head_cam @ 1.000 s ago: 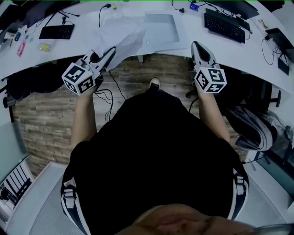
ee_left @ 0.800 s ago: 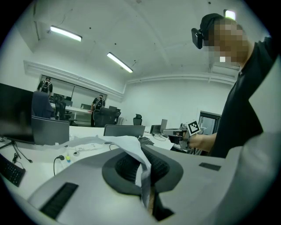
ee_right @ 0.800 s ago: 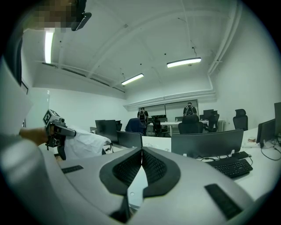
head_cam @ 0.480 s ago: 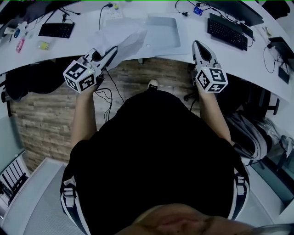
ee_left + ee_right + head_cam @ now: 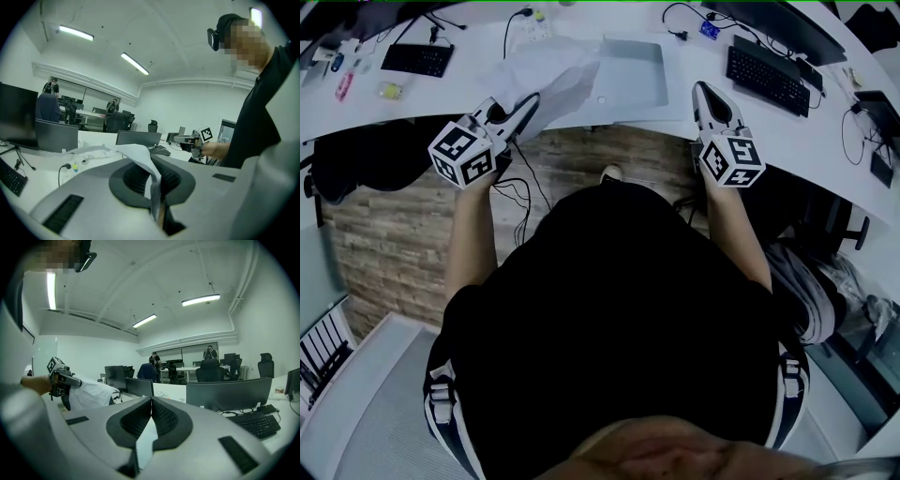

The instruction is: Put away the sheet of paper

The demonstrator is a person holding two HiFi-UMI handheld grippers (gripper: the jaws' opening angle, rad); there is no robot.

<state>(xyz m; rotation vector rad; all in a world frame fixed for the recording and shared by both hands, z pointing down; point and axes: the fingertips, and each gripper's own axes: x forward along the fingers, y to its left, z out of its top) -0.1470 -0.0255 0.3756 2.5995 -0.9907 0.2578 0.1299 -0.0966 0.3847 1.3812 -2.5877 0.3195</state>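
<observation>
Left tool (image 5: 528, 103) pinches one corner of the sheet of paper (image 5: 551, 73), which drapes over the table's (image 5: 675, 89) near edge, probably ready for carrying. Right tool (image 5: 705, 92) is closed and empty.

Your curved white worktop (image 5: 675, 89) carries, left to right, a black keyboard (image 5: 415, 59), a white power strip (image 5: 534, 23) further back, the crumpled sheet of paper (image 5: 553, 75) over the near edge, a flat grey rectangular item (image 5: 630, 70) just beside it, and a second black keyboard (image 5: 766, 67).
</observation>
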